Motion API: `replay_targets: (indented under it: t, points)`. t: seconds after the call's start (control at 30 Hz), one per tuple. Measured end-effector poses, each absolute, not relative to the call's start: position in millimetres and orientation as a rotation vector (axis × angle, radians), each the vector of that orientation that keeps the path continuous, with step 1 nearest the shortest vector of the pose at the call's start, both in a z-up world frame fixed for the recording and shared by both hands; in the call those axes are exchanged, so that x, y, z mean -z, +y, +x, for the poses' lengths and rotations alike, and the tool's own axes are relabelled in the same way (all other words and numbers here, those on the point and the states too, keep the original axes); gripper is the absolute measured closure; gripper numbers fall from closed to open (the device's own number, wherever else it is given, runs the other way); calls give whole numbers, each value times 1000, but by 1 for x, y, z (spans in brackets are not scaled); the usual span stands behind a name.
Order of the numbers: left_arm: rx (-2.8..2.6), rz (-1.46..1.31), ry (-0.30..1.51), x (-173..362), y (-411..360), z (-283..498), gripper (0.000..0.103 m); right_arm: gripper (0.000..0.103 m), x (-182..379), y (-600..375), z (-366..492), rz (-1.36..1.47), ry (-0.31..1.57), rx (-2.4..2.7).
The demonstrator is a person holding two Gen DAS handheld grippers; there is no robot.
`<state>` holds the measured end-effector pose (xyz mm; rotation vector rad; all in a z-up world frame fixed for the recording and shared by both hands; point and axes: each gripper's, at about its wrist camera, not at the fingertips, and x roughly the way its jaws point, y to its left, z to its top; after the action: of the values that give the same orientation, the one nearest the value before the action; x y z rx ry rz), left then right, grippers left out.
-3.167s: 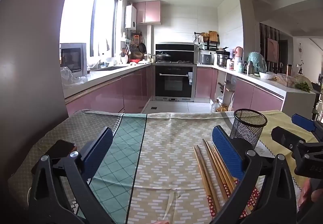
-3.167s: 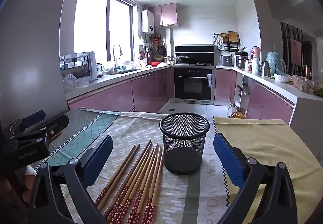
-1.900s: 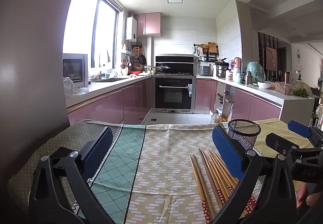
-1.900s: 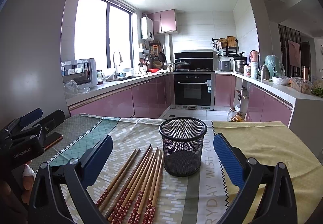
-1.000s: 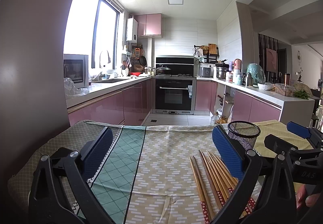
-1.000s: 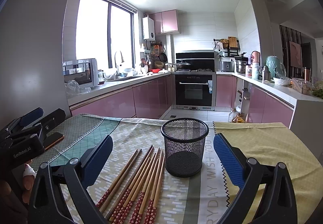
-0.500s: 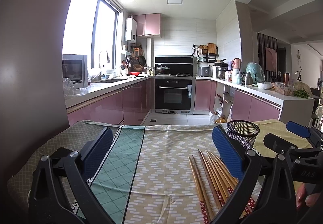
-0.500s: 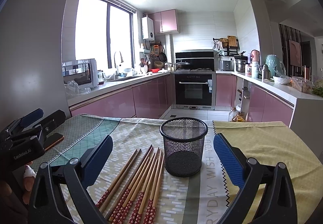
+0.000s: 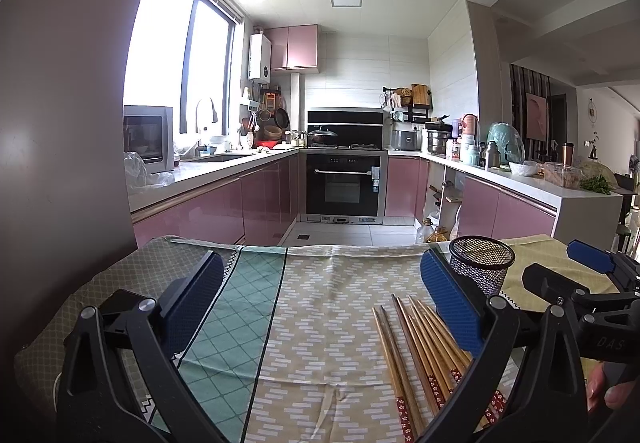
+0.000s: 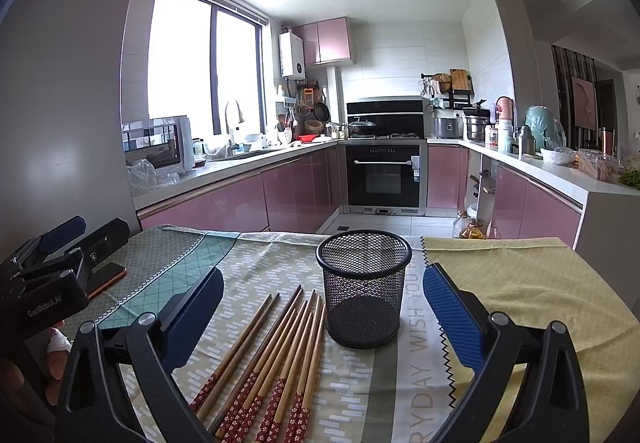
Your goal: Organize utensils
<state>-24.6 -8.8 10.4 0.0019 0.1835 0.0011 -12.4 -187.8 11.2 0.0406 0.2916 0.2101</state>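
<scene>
Several wooden chopsticks (image 10: 276,355) with red patterned ends lie side by side on the patterned tablecloth (image 10: 500,283). Just right of them stands an empty black mesh cup (image 10: 363,289). My right gripper (image 10: 323,317) hovers open over the cloth, the cup and chopstick tips between its blue pads. In the left wrist view the chopsticks (image 9: 416,351) lie low right beside the right pad, with the cup (image 9: 481,267) behind it. My left gripper (image 9: 320,307) is open and holds nothing. Each gripper shows at the edge of the other's view, held by a hand.
A dark phone (image 10: 106,277) lies on the cloth at the left by the left gripper. The table's far edge drops to a kitchen floor, with pink cabinets and an oven (image 10: 384,179) beyond. A brown wall (image 9: 60,123) stands close on the left.
Both grippers tilted slightly upward early on, then held almost still. Chopsticks and cup have not moved. Both stay open.
</scene>
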Motion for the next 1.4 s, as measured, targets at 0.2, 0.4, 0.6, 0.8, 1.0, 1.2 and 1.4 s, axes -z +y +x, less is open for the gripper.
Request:
replay_targets:
  t: [0.2,0.4,0.6,0.8,1.0,1.2,1.4]
  points:
    - [1,4,189,-8,-11,-23,6,6,-11,-187,-12,42,291,-211]
    - [3,3,190,-7,-12,-23,6,6,-11,-188,-12,42,292,-211]
    - [2,4,193,-5,-13,-22,6,6,-10,-187,-12,43,294,-212]
    - [2,5,193,-5,-13,-22,6,6,-10,-188,-12,44,296,-213]
    - [2,5,192,-5,-13,-22,6,6,-10,-188,-12,45,296,-214]
    - [2,5,195,-5,-13,-21,6,6,-9,-187,-11,45,299,-214]
    - [3,4,197,-3,-14,-21,6,6,-7,-185,-9,46,300,-217]
